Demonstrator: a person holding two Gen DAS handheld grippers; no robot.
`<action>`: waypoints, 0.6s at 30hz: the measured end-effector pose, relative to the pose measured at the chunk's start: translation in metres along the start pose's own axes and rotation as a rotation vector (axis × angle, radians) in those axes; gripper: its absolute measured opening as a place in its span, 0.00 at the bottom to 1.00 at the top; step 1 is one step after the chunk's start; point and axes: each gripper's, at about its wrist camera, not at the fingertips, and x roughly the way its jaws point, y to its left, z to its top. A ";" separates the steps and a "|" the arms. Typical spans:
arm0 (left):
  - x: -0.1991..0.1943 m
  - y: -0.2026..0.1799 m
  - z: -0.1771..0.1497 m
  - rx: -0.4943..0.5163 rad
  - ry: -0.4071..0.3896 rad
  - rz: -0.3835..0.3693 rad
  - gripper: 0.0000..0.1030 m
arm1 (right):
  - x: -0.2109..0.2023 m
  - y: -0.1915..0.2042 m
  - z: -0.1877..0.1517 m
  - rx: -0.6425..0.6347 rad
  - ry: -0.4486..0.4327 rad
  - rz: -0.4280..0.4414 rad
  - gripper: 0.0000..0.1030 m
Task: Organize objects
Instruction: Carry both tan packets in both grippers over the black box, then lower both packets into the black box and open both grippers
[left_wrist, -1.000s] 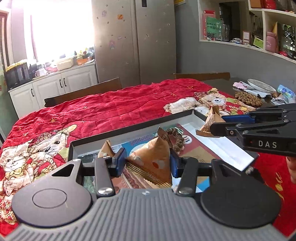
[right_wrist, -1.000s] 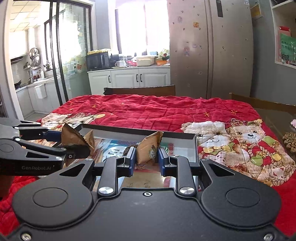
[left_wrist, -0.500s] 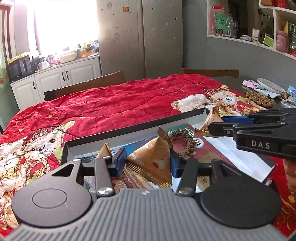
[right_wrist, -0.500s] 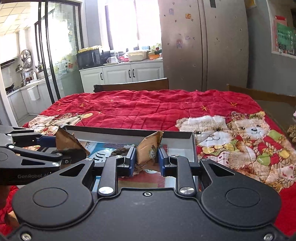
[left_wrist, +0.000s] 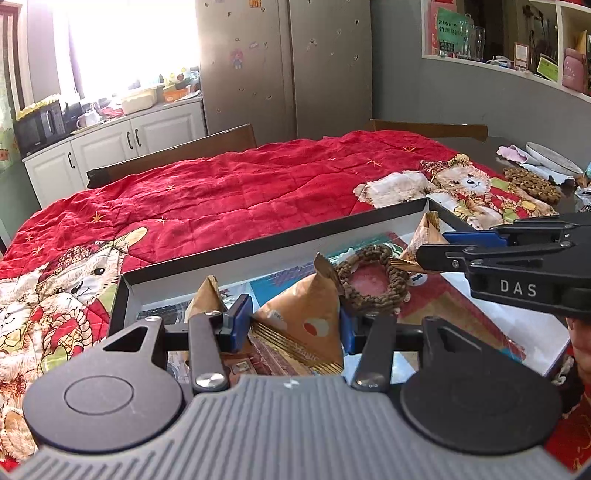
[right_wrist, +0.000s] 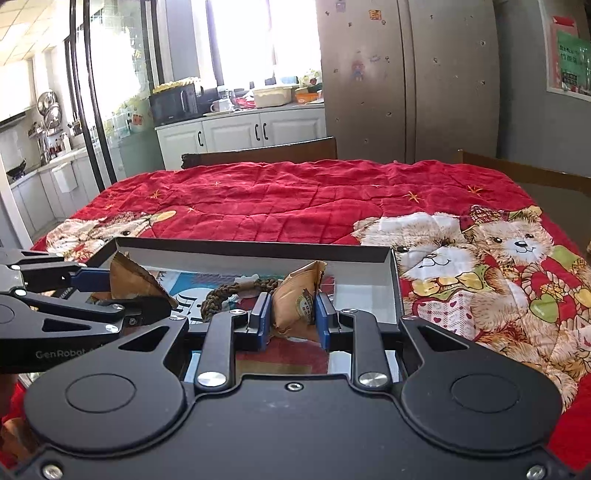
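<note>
Kitchen behind us is bright, fridge (left_wrist: 284, 62) and white cabinets (right_wrist: 243, 136) along the back wall, and the whole surface is under a red quilt (left_wrist: 236, 199) with teddy bears printed on it. Most of that quilt past the box is bare, so we've got loads of open room beyond the far edge.

We're sitting right over a shallow black box (left_wrist: 280, 240) with white inner walls. Its far rim runs straight across both views and the right corner is close to the bear print. Inside on the printed bottom lies a brown braided ring (left_wrist: 373, 280), roughly mid-box, between the two sets of tongs.

Our left tongs (left_wrist: 291, 325) are clamped on a tan pyramid packet (left_wrist: 303, 314), blue pads pressing both its sides, with its tip poking up. Another little tan packet (left_wrist: 207, 299) stands just left of the left pad, near the box's left wall.

Our right tongs (right_wrist: 291, 314) are squeezed on a second tan packet (right_wrist: 295, 299), narrower grip, held just above the box floor and short of the far wall. From the left camera we see that one near the far right corner, pretty tight to the rim.

Wooden chair backs (right_wrist: 258, 153) line the far edge of the surface.
</note>
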 end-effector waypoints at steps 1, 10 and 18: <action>0.001 0.000 0.000 -0.001 0.001 0.001 0.50 | 0.000 0.001 0.000 -0.003 -0.002 -0.001 0.24; 0.008 -0.002 -0.002 0.008 0.017 0.001 0.50 | 0.004 0.004 0.002 -0.018 0.008 -0.013 0.24; 0.012 -0.005 -0.002 0.015 0.037 0.006 0.51 | 0.008 0.003 0.002 -0.014 0.029 -0.023 0.24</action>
